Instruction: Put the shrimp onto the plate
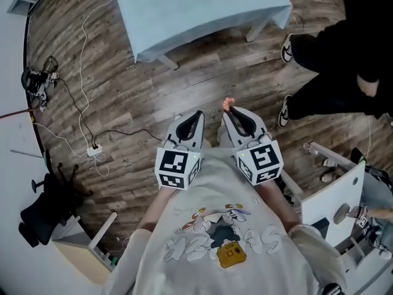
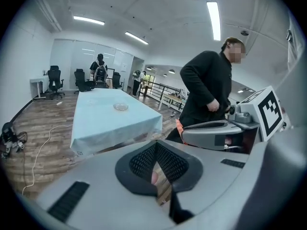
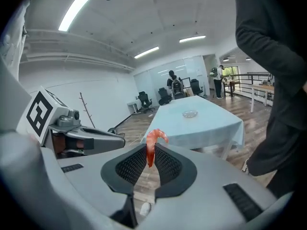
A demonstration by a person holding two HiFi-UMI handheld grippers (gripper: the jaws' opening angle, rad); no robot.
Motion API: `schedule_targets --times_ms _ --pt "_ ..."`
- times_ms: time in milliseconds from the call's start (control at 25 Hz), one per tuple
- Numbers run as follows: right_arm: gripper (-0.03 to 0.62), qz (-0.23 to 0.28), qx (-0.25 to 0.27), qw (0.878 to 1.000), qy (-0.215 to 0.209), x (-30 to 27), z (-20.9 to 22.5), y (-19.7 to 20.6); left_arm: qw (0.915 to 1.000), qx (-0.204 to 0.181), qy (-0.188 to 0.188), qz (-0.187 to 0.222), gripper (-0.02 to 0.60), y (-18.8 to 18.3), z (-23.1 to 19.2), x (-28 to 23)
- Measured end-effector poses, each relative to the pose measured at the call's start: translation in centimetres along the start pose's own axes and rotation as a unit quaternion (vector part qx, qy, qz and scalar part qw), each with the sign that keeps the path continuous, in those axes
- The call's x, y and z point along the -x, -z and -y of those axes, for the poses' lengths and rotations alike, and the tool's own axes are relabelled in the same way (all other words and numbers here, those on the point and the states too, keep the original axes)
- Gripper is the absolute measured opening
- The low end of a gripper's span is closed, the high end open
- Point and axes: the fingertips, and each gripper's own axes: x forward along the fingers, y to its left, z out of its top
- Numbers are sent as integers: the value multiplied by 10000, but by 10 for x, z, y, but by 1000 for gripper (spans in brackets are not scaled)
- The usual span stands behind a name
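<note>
An orange shrimp (image 3: 152,146) sticks up between the pads of my right gripper (image 3: 151,153), which is shut on it; in the head view the shrimp (image 1: 228,106) shows at that gripper's (image 1: 231,111) tip. My left gripper (image 1: 197,114) is held beside it, close to my chest, jaws shut with nothing in them (image 2: 156,148). A small glass plate (image 3: 190,113) lies on a table with a light blue cloth (image 3: 211,124), some way ahead across the wooden floor. From the left gripper view the plate (image 2: 120,107) and table (image 2: 103,121) are also seen far off.
A person in black (image 1: 344,66) stands to the right of the table (image 1: 196,11). Cables (image 1: 83,97) and a power strip (image 1: 93,150) lie on the floor at left. A black chair (image 1: 49,204) and white equipment (image 1: 334,201) flank me.
</note>
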Motion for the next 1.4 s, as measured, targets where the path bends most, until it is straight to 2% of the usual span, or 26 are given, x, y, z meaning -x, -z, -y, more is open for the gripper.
schedule_targets --times_ms 360,600,760,880,1080,1400 --pt "71 -49 -304 9988 381 -70 -69 -14 9996 85 63 270 8 -3 -105 57" --pt "71 37 -436 9966 700 -123 -89 -37 9993 211 66 299 8 0 -178 78" --pt "71 64 -520 9942 938 -145 -92 -45 9992 286 189 188 8 9 -206 80" --pt "71 68 -618 9916 1135 -145 -85 -49 9988 335 348 87 8 8 -211 74" --pt "71 65 -828 9868 1391 -137 -50 -54 9982 175 570 14 8 -14 -200 44" --pt "71 57 -964 9852 1418 -121 45 -60 9980 96 599 -166 8 -45 -156 -38"
